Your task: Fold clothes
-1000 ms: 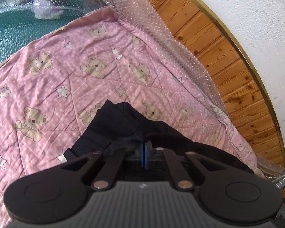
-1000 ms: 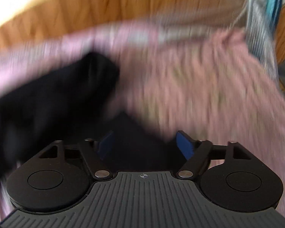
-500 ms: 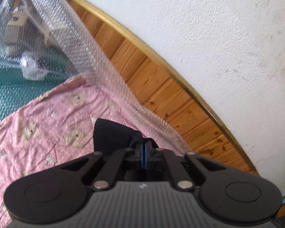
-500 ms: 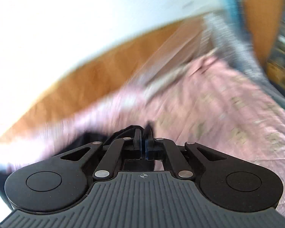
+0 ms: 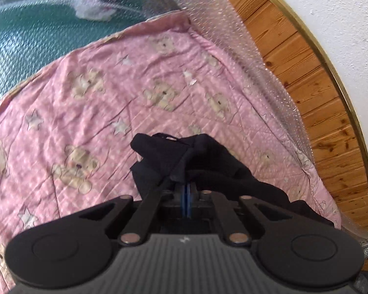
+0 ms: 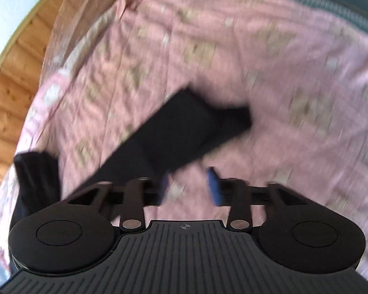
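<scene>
The right wrist view is blurred by motion. The right gripper has its 2 blue-padded fingers spread apart with nothing between them, only the pink blanket showing through the gap. A black garment lies on the blanket, a long band running diagonally from lower left to upper right, its near end just beside the left finger. Another dark fold sits at the far left edge. A wooden panel borders the blanket on the left.
</scene>
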A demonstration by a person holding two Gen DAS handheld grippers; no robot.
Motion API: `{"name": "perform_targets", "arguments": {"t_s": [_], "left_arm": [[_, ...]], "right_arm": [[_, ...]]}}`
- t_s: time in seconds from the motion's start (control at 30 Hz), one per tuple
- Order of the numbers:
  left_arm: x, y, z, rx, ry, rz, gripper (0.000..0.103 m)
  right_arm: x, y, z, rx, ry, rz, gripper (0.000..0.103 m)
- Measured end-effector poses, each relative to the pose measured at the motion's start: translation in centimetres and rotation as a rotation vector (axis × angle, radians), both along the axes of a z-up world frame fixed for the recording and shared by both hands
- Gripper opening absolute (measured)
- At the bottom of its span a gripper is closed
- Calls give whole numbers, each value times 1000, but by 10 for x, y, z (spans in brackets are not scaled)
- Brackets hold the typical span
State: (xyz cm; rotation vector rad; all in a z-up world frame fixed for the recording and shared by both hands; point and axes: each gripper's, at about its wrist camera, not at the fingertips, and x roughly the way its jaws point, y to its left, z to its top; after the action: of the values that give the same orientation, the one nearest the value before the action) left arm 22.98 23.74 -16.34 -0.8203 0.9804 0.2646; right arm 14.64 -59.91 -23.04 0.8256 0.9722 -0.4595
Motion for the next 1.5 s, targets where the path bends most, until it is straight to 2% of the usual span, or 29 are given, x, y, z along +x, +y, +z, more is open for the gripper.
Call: {"name": "perform_targets", "arguments": {"t_s": [0.03, 0.17, 0.3, 0.4, 0.53, 0.67, 0.8, 0.9, 0.93, 1.0, 1.07, 1.17, 1.2, 1.23, 1.27, 1.3, 1.37, 1.4, 1.43, 1.5], "left_arm": [[-1, -1, 0, -4, -4, 0, 2], [-7, -5, 1, -21, -22, 2, 2], [-2, -11, 5, -41, -60, 2, 3], [4, -13, 11, -43, -80, 6, 3], [13, -9, 17, -42, -102, 25, 3], [22, -6, 24, -26, -113, 29, 3], [28, -7, 23, -23, -114, 30, 3], [30, -11, 17, -21, -102, 27, 3], [30, -12, 15, -22, -96, 24, 3], [29, -16, 10, -26, -87, 20, 3], [29, -18, 5, -35, -82, 14, 3], [30, -23, 2, -34, -75, -3, 3], [31, -24, 2, -32, -73, -8, 4], [32, -25, 2, -31, -71, -12, 4], [32, -27, 1, -30, -68, -13, 5], [33, -27, 1, -28, -62, -13, 6], [33, -29, -2, -26, -45, -10, 16], [32, -30, -5, -27, -35, -3, 18], [31, -30, -8, -28, -26, 3, 23], [32, -31, -15, -32, -1, 9, 27]], "right_arm": [[-1, 6, -3, 31, -11, 13, 48], [2, 24, -16, 158, -90, 12, 68], [-5, 16, -42, 300, -184, -146, 67], [-11, 6, -55, 303, -221, -251, 67], [-9, -6, -71, 318, -261, -321, 64], [0, -7, -68, 364, -328, -277, 60], [5, 2, -68, 423, -326, -213, 60], [10, 15, -66, 458, -317, -147, 53], [12, 19, -66, 470, -315, -125, 47], [15, 27, -64, 490, -311, -82, 46], [21, 28, -61, 461, -324, -70, 37], [24, 14, -63, 390, -317, -171, 35], [27, 11, -68, 365, -281, -196, 35], [31, 9, -74, 349, -231, -213, 30], [33, 8, -77, 350, -210, -223, 17], [34, 7, -77, 351, -209, -228, 18], [36, 8, -74, 333, -200, -212, 18], [37, 9, -73, 320, -190, -201, 14], [38, 10, -72, 307, -181, -192, 5], [36, 12, -69, 287, -171, -185, 1]]}}
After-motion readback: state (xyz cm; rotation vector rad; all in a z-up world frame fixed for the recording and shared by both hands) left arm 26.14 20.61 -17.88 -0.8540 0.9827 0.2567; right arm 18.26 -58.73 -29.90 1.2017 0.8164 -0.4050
